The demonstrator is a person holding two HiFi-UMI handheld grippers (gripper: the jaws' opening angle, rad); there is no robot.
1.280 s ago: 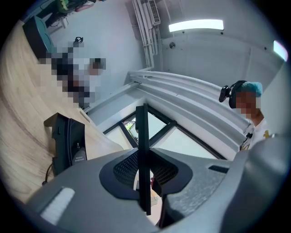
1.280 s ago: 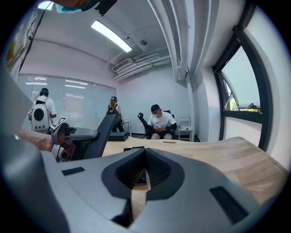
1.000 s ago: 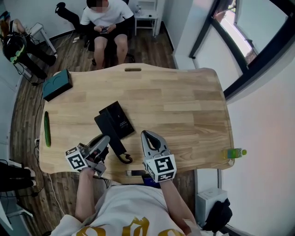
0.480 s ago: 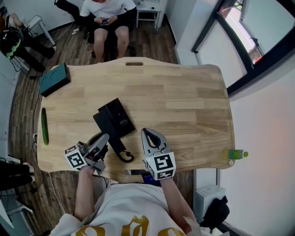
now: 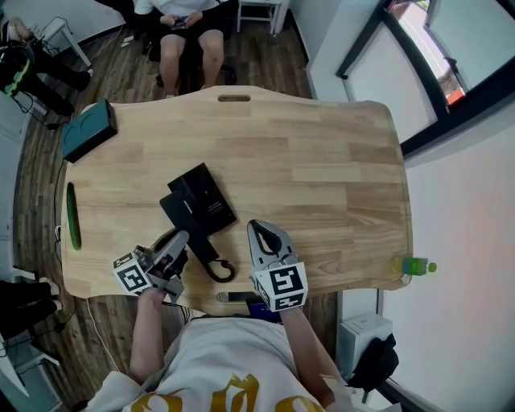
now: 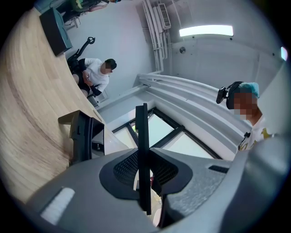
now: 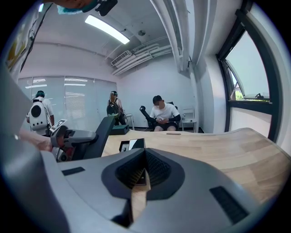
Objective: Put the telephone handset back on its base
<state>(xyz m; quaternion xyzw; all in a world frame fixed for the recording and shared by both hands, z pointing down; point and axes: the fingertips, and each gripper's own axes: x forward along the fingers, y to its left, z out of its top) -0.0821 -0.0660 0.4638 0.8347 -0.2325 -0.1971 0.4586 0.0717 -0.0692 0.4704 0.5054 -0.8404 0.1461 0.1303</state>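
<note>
The black telephone base (image 5: 205,199) lies flat on the wooden table (image 5: 322,161), left of the middle. The black handset (image 5: 195,229) runs slantwise from the base's left edge toward me, and its curled cord (image 5: 221,269) ends near the front edge. My left gripper (image 5: 177,248) is shut on the handset, which shows as a thin black bar (image 6: 142,136) between its jaws. The right gripper view shows the handset (image 7: 103,129) tilted up in that gripper. My right gripper (image 5: 261,231) is shut and empty, just right of the cord, pointing across the table toward the base (image 7: 131,144).
A teal box (image 5: 88,129) sits at the table's far left corner, and a green cucumber (image 5: 72,216) lies along the left edge. A green bottle (image 5: 414,265) stands by the front right corner. A person (image 5: 181,24) sits beyond the far edge.
The head view has shifted a little, so the table sits higher in the picture. Both grippers hold nearly the same places, the left still on the handset.
</note>
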